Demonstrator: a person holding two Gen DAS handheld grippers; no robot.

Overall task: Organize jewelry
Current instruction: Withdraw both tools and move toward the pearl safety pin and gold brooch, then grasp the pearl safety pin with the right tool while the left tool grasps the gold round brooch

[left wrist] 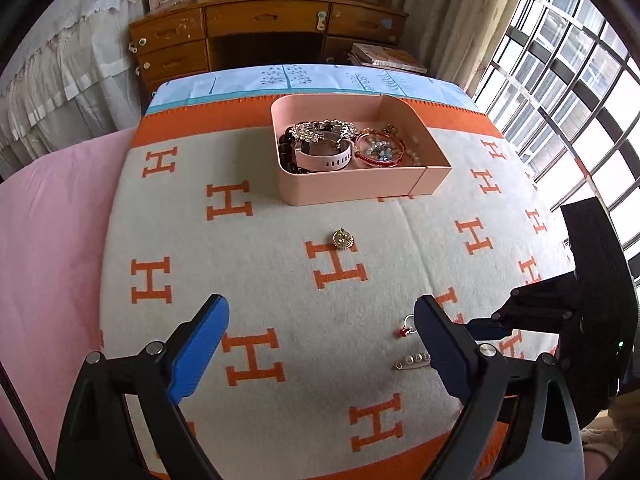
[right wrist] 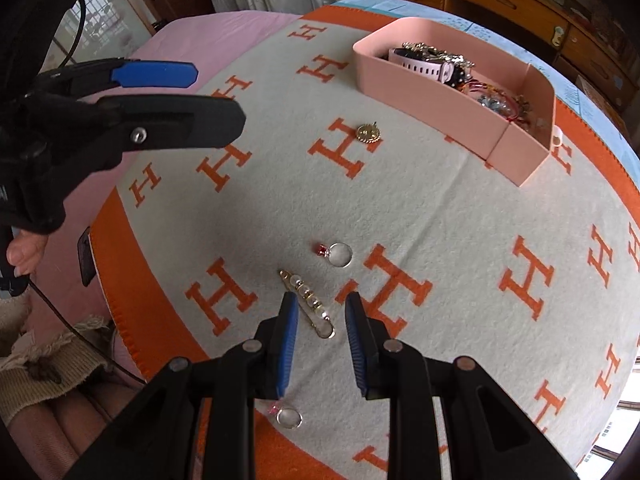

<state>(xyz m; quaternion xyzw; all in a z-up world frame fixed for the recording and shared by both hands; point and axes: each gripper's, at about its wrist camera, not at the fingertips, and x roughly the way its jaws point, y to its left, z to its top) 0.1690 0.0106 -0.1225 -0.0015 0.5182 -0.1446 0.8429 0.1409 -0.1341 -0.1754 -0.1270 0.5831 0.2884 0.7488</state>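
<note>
Gold pearl-beaded pin point(right wrist: 307, 303) between parted jaws

A home bedroom: a wooden dresser point(left wrist: 264, 36) at the top of the frame, lace curtains point(left wrist: 52, 80) upper left, pink bedding point(left wrist: 48, 240) at left.

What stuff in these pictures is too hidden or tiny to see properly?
- Pearl pin: in the left wrist view, the left gripper finger covers its right end.
- Second ring: in the right wrist view, partly behind the right gripper; absent from the left wrist view.
- Pink tray: the jewelry is piled up, so lower pieces are hidden, and the near wall blocks the tray floor in the right wrist view.
- Gold pendant: too small to read its design.
</note>
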